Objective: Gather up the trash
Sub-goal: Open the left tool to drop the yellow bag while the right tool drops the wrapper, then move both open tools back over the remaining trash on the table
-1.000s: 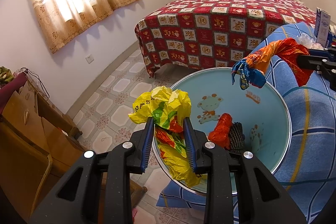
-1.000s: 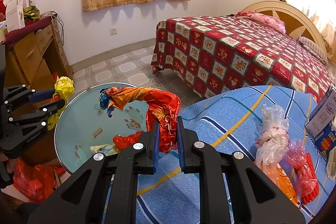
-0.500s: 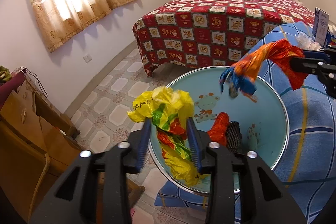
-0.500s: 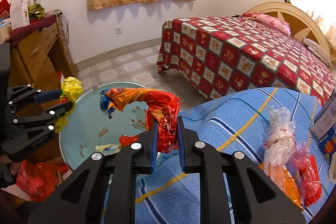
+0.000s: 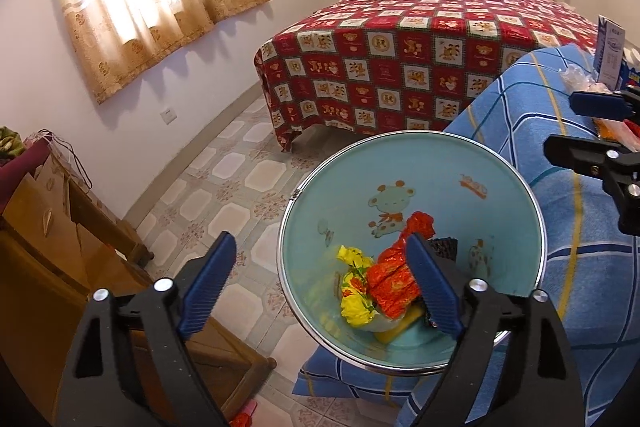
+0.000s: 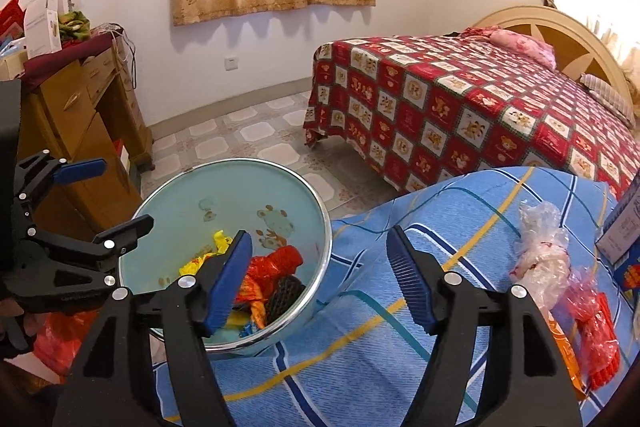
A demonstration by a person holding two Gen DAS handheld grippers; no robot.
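Note:
A light blue bin [image 5: 400, 137] with a chrome rim stands beside a blue striped blanket [image 6: 400, 367]. In its bottom lie a yellow bag [image 5: 354, 291], a red-orange wrapper [image 5: 394, 281] and a black piece [image 5: 444, 247]. My left gripper [image 5: 318, 243] hangs over the bin's near rim, its jaws opening with nothing between them. My right gripper [image 6: 319, 235] hovers at the bin's edge [image 6: 224, 161], jaws also opening and empty. On the blanket lie a clear plastic bag [image 6: 542, 247], a red wrapper [image 6: 596, 331] and an orange wrapper [image 6: 564, 351].
A bed [image 5: 420, 39] with a red patterned cover stands behind the bin. A wooden dresser [image 6: 80, 131] stands at the left wall on a tiled floor [image 5: 224, 179]. A blue box [image 6: 624, 239] sits at the blanket's right edge. A red bag [image 6: 60, 343] lies beside the dresser.
Both grippers opened. The yellow bag fell from the left one and the red-orange wrapper from the right one; both now lie in the bin.

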